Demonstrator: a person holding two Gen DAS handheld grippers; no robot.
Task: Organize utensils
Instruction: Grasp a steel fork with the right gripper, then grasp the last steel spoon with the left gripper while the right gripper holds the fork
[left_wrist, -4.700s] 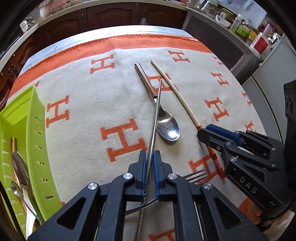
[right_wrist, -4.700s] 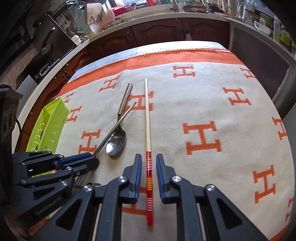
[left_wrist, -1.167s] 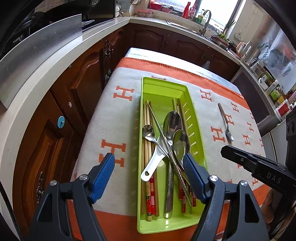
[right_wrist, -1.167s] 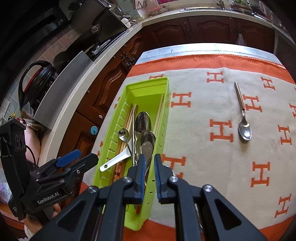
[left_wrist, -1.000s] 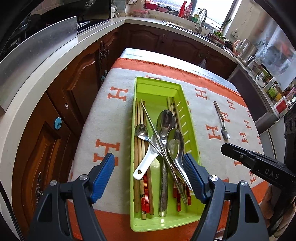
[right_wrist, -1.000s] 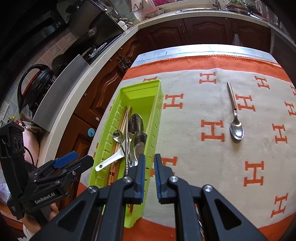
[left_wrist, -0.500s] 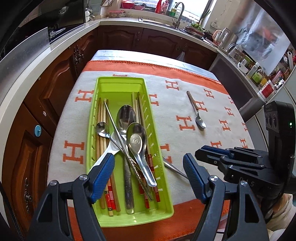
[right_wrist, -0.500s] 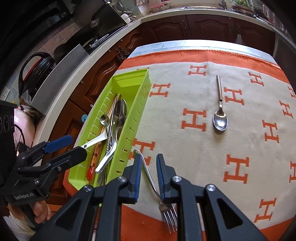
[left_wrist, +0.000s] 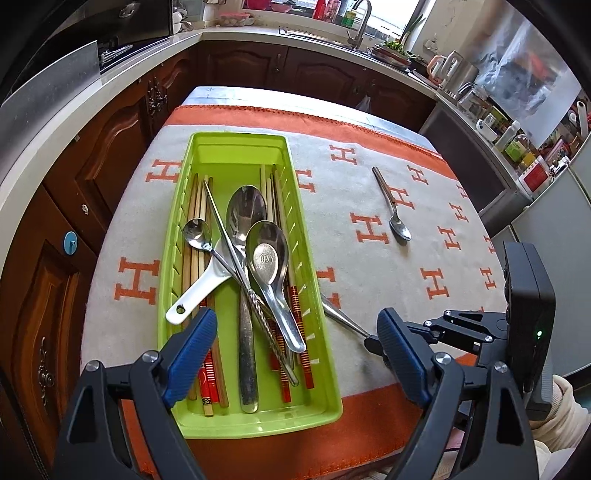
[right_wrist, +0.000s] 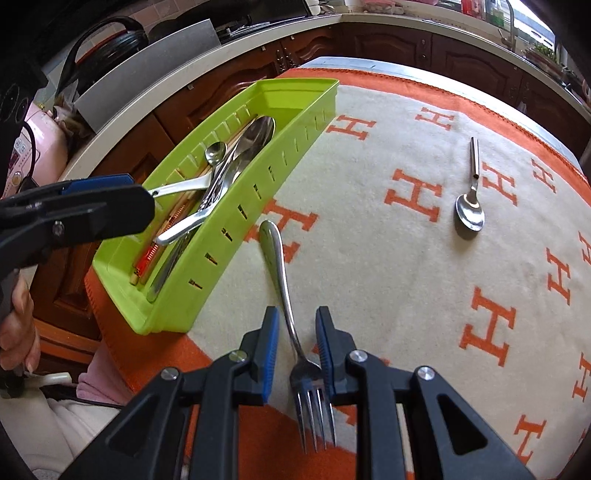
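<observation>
A lime green utensil tray (left_wrist: 325, 354) (right_wrist: 236, 206) holds several spoons and chopsticks. My left gripper (left_wrist: 291, 350) is open wide and empty, above the tray's near end. A metal fork (right_wrist: 280, 273) (left_wrist: 341, 315) lies on the cloth just right of the tray. My right gripper (right_wrist: 293, 332) is open, its jaws either side of the fork's neck with gaps showing. A small metal spoon (left_wrist: 393, 205) (right_wrist: 471, 195) lies alone on the cloth further right.
The cloth (left_wrist: 369, 266) is cream with orange H marks and an orange border, on a table with dark wood cabinets (left_wrist: 110, 155) and a counter to the left and behind. The table's near edge is just below the tray.
Both grippers have moved right and lower. The right gripper's jaws have spread a little and now straddle the fork, which lay ahead of them before. The left gripper stays open.
</observation>
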